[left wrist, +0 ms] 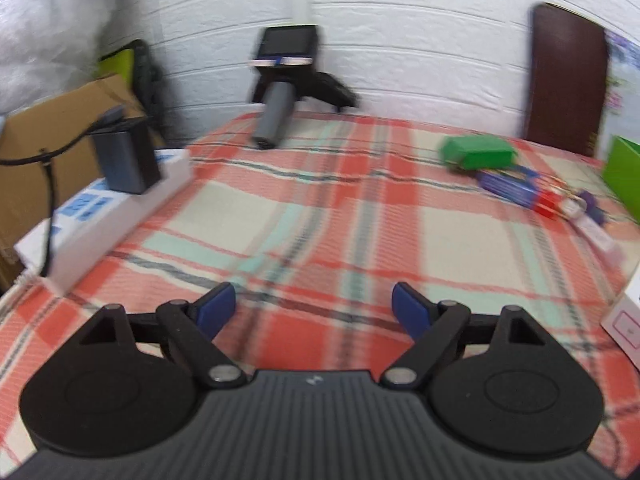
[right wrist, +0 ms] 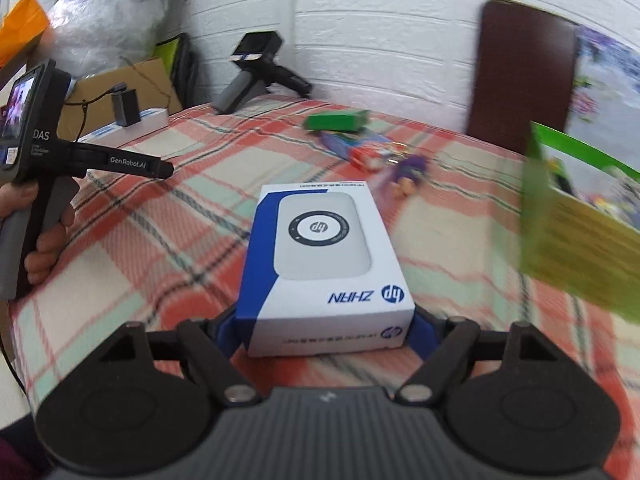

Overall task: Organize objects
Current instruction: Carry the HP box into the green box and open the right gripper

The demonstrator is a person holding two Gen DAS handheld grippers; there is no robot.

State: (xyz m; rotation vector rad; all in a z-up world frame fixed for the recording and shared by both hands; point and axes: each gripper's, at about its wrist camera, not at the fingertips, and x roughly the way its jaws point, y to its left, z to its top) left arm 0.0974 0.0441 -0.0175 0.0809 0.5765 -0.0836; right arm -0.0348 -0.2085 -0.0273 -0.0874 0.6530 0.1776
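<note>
Right tool [right wrist: 324, 332] angled downward — pads against white box [right wrist: 320, 264].

**Materials and finishes, quick pass**

Tablecloth [left wrist: 304, 216]: woven cloth, matt, coarse visible weave, plaid in red, cream and mint. White and blue box [right wrist: 324, 280]: smooth printed cardboard, slight satin sheen on top. Right gripper [right wrist: 325, 330]: matt black plastic arms, ribbed grey plastic body, blue fingers [right wrist: 228, 330] matt and rubbery-looking, small bright metal pivot pins. Left gripper [left wrist: 313, 312]: same matt black plastic, same metal pins. Wall [left wrist: 420, 40]: white, brick-textured, matt. Chair back [left wrist: 566, 76]: dark brown, smooth, faint gloss. Brown box [left wrist: 44, 152]: plain corrugated cardboard, matt. Bag [right wrist: 108, 20]: clear crinkled plastic film, shiny. Green box [left wrist: 476, 152]: smooth, looks like card; too blurred for finish.
</note>
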